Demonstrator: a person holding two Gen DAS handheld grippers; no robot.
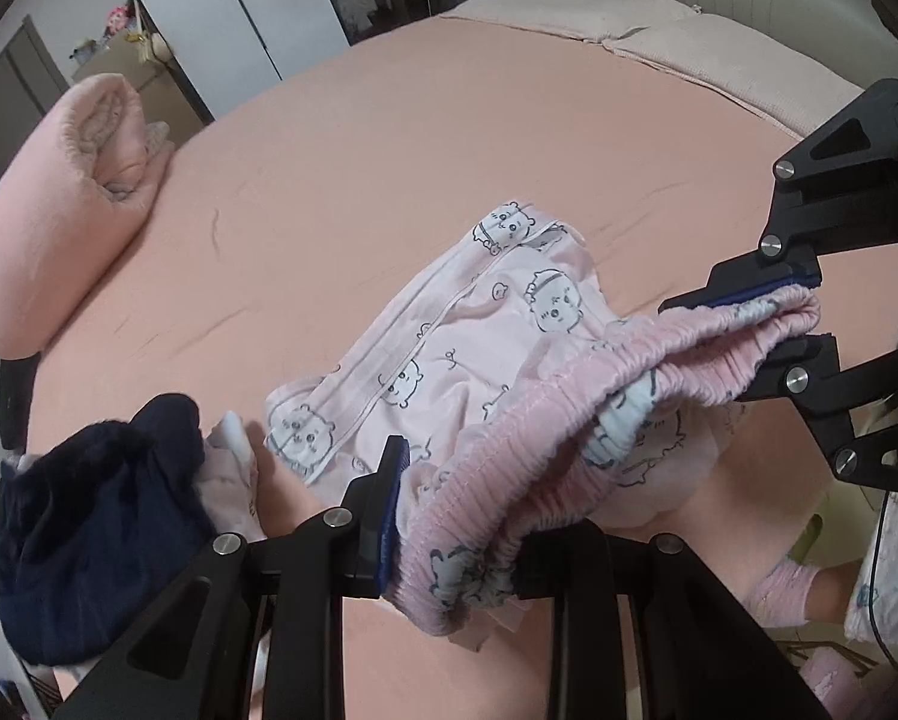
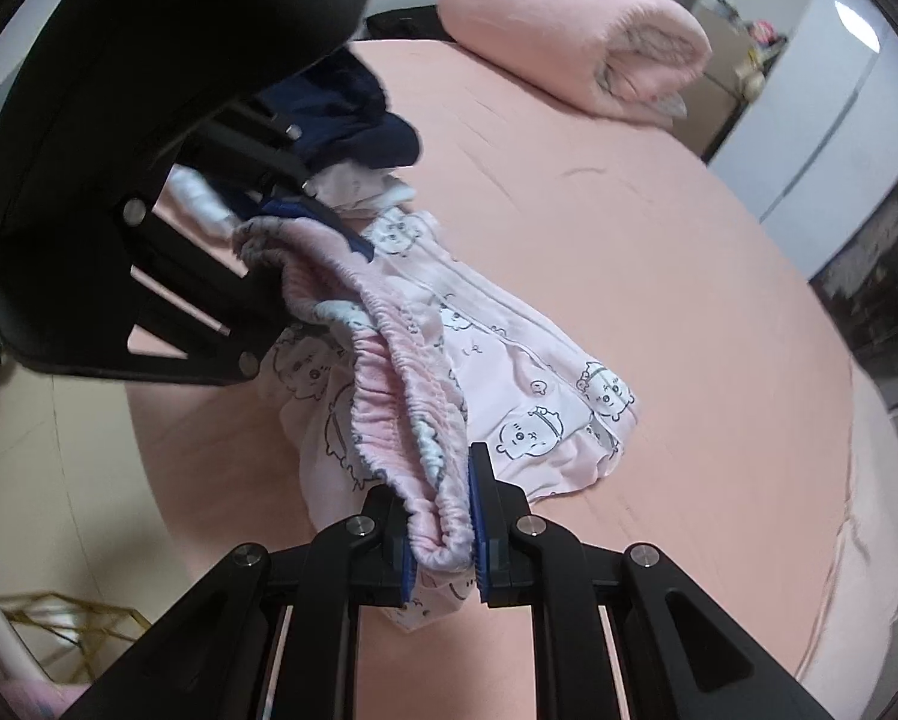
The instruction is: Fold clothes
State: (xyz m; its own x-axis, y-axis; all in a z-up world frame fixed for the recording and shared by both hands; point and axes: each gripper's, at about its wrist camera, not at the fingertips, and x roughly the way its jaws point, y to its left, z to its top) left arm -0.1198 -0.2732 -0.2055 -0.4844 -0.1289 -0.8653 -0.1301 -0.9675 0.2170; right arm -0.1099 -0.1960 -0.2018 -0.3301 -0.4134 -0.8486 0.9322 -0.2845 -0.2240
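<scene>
Pink pyjama shorts [image 1: 449, 348] with a cartoon bear print hang between both grippers over the pink bed [image 1: 389, 150]. My left gripper [image 1: 455, 546] is shut on one end of the ribbed elastic waistband [image 1: 497, 468]. My right gripper [image 1: 791, 312] shows at the right of the left wrist view, shut on the other end. In the right wrist view my right gripper [image 2: 443, 540] clamps the waistband [image 2: 401, 384], and my left gripper [image 2: 305, 228] holds it at the upper left. The shorts' legs [image 2: 545, 396] trail onto the bed.
A heap of dark navy clothing [image 1: 95, 510] with a white garment [image 1: 233, 468] lies at the bed's near left. A rolled pink blanket [image 1: 59, 204] sits at the far left, and pillows [image 1: 659, 42] at the head. A wardrobe [image 2: 809, 108] stands beyond the bed.
</scene>
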